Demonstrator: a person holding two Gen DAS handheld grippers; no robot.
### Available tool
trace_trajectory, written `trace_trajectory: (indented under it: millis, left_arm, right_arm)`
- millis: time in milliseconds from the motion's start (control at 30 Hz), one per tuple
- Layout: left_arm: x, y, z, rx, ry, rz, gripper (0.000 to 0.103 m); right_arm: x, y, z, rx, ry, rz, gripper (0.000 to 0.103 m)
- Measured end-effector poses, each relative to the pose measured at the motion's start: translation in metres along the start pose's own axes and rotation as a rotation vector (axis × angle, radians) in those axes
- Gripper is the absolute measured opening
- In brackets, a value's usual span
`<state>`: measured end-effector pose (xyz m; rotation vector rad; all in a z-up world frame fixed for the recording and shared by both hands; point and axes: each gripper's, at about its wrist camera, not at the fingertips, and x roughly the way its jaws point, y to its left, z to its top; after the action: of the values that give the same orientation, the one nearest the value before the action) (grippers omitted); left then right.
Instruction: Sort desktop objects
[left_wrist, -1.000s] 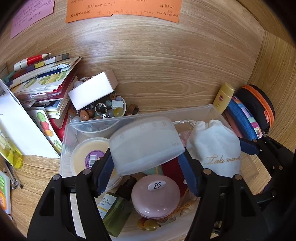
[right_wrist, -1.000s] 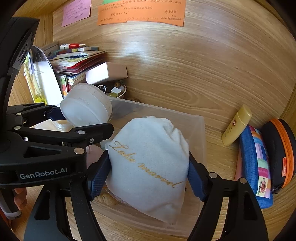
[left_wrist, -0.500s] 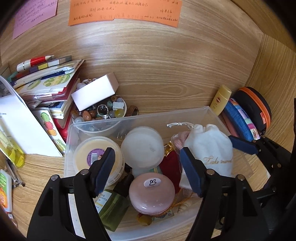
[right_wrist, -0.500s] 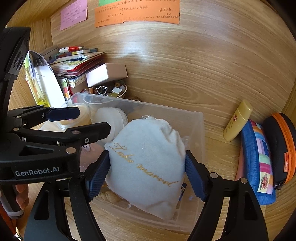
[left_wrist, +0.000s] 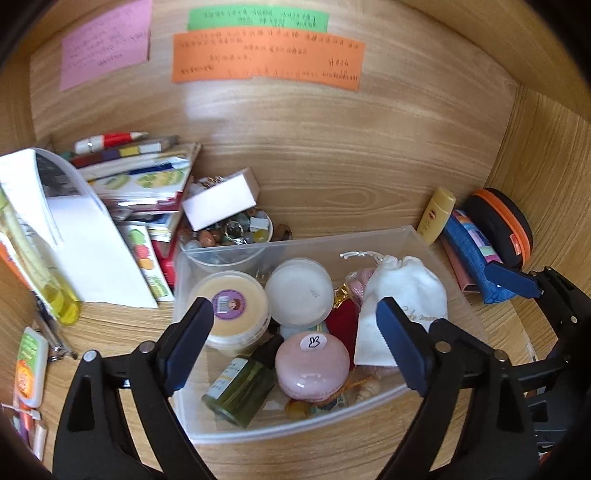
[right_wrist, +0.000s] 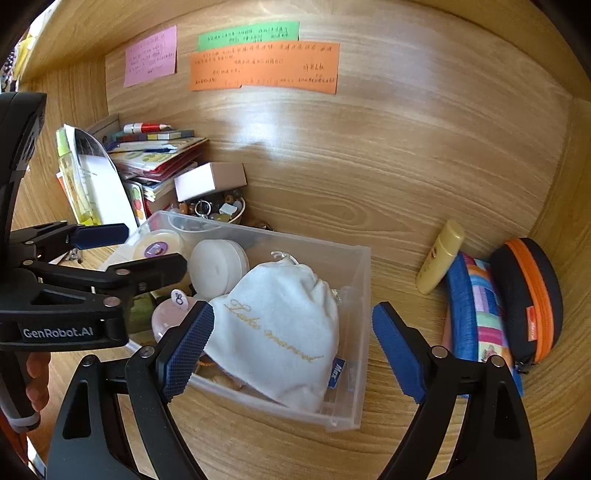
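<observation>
Two tongs, left and right, gape above one bin.

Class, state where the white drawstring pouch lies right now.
In both wrist views the white drawstring pouch lies in the clear plastic bin, at its right end, beside the white round jar.

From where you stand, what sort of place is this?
Probably a home study desk or wooden desk nook: handwritten sticky notes on the back panel, a stack of books with a pen on top, and a clear bin of small personal items.
</observation>
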<state>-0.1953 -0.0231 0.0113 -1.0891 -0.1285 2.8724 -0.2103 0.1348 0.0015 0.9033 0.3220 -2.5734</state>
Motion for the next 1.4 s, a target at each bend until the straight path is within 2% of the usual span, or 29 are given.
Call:
trace_trajectory:
  millis: [133, 233, 367, 633, 667, 800, 933, 1100, 1400]
  left_arm:
    - [-0.016, -0.001, -0.004, 0.001, -0.026, 0.041, 0.097]
    - [-0.034, -0.003, -0.012, 0.006, -0.059, 0.072, 0.099]
    - [-0.058, -0.001, -0.022, 0.005, -0.092, 0.084, 0.1]
    - [-0.109, -0.004, -0.047, 0.027, -0.18, 0.1, 0.101]
    - [-0.112, -0.006, -0.049, 0.032, -0.189, 0.104, 0.101]
    - [-0.13, -0.012, -0.06, 0.047, -0.227, 0.106, 0.101]
    - [-0.136, -0.013, -0.067, 0.037, -0.234, 0.087, 0.101]
    - [-0.136, -0.015, -0.074, 0.039, -0.231, 0.099, 0.101]
    - [-0.129, -0.017, -0.077, 0.051, -0.223, 0.081, 0.101]
  right_arm:
    - [-0.017, 0.003, -0.003, -0.003, -0.022, -0.016, 0.087]
    - [-0.032, 0.006, -0.007, -0.001, -0.041, -0.032, 0.093]
    - [-0.053, 0.007, -0.014, 0.007, -0.079, -0.059, 0.095]
    - [-0.097, 0.009, -0.03, 0.069, -0.153, -0.048, 0.1]
    - [-0.101, 0.011, -0.031, 0.07, -0.16, -0.048, 0.102]
    - [-0.119, 0.021, -0.038, 0.063, -0.193, -0.059, 0.103]
    - [-0.133, 0.03, -0.046, 0.06, -0.206, -0.068, 0.103]
    - [-0.14, 0.034, -0.054, 0.052, -0.21, -0.088, 0.103]
    - [-0.138, 0.027, -0.056, 0.069, -0.2, -0.094, 0.103]
